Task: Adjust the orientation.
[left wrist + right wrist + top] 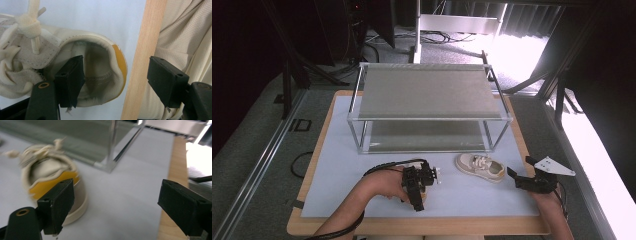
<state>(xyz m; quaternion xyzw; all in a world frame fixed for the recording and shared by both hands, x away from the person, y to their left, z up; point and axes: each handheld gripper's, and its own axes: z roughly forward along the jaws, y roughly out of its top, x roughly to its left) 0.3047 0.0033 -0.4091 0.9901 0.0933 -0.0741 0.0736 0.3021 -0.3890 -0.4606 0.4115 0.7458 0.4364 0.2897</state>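
A small cream lace-up shoe (479,167) lies on its sole on the white mat, in front of the rack's right half. My right gripper (520,167) sits just right of it, open, jaws pointing at its heel. In the right gripper view the shoe (47,170) shows a yellow heel tab, and the right gripper (117,192) has its left jaw in front of the heel. A second cream shoe (105,50) lies under my left gripper (115,72), which is open: one jaw sits in the shoe's opening, the other hangs beyond the table edge. The left gripper (418,192) is near the front edge.
A two-level metal rack (427,92) with grey shelves stands at the back of the mat (342,190); its corner post (111,147) is close behind the right shoe. The wooden table edge (142,62) and the person's cream clothing (185,37) lie just beyond the left shoe.
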